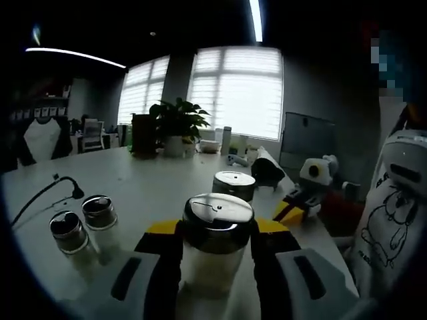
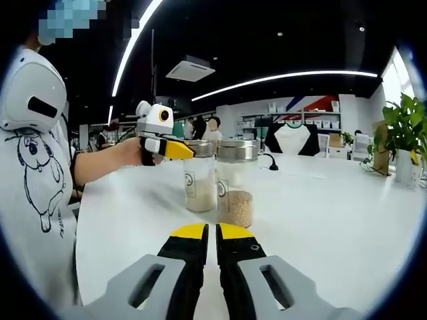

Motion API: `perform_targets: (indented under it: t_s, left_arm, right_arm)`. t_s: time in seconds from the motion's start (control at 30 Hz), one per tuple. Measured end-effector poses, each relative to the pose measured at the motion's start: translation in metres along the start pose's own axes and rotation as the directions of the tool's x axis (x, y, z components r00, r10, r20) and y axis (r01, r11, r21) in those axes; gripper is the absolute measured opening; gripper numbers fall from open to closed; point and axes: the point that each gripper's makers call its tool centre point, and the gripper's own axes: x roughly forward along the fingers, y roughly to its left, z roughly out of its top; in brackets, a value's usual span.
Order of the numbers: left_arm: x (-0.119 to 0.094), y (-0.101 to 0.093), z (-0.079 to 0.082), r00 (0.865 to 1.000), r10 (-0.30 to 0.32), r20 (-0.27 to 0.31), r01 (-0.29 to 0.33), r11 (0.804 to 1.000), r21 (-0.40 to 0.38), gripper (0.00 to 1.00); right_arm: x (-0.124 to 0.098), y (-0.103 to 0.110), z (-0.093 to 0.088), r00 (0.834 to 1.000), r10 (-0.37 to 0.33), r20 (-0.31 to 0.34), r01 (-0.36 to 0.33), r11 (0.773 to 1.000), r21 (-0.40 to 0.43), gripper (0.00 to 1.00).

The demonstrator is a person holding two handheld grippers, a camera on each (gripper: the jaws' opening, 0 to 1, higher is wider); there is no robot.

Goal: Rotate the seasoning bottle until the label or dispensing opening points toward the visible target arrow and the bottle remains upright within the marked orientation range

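Closest to the left gripper view's lens, the left gripper (image 1: 217, 250) has its two black, yellow-tipped jaws set around a seasoning bottle (image 1: 217, 233), one on each side of the glass body just under the steel cap, apparently pressing it. That grip makes sense for the job: clasped low around the waist, the bottle can be twisted on its base without tipping, and it stands upright on the white table (image 1: 153, 187) now. I can make out no target arrow or orientation mark on the tabletop from where these views look.

Off to the left of that bottle stand two smaller shakers (image 1: 83, 223) with dark lids, close together and well apart from the jaws; behind the held bottle sits a second jar (image 1: 234, 185) with a steel lid, and a potted plant (image 1: 177, 123) at the far edge.

Over in the right gripper view, the right gripper (image 2: 212, 233) rests low above the table with its jaws pressed together, tips touching, holding nothing. It seems parked out of the way, well short of the two jars, where the other gripper reaches in from the left onto the left-hand jar.
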Motion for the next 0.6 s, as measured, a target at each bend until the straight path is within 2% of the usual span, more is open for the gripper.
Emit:
perform_targets:
  t_s: [0.3,0.47,0.53,0.6]
  left_arm:
    - [0.005,-0.004,-0.001,1.000,-0.010,0.002,0.010,1.000,0.017,0.42]
    - [0.000,-0.007,-0.001,1.000,0.003,-0.014,-0.001,0.993,0.118,0.43]
    - [-0.009,-0.004,0.011,0.999,0.038,0.039,-0.043,0.989,0.145,0.49]
    - [-0.018,-0.005,0.014,0.998,0.039,0.054,-0.046,0.991,0.128,0.52]
  right_arm:
    - [-0.001,0.002,-0.001,1.000,0.004,0.001,-0.004,1.000,-0.008,0.02]
    - [-0.002,-0.001,0.000,1.000,-0.009,0.012,0.008,1.000,0.004,0.04]
    - [-0.003,-0.001,0.001,1.000,-0.011,0.014,0.011,1.000,0.003,0.04]
    - [-0.003,-0.001,0.002,1.000,-0.015,0.015,0.015,1.000,0.003,0.04]
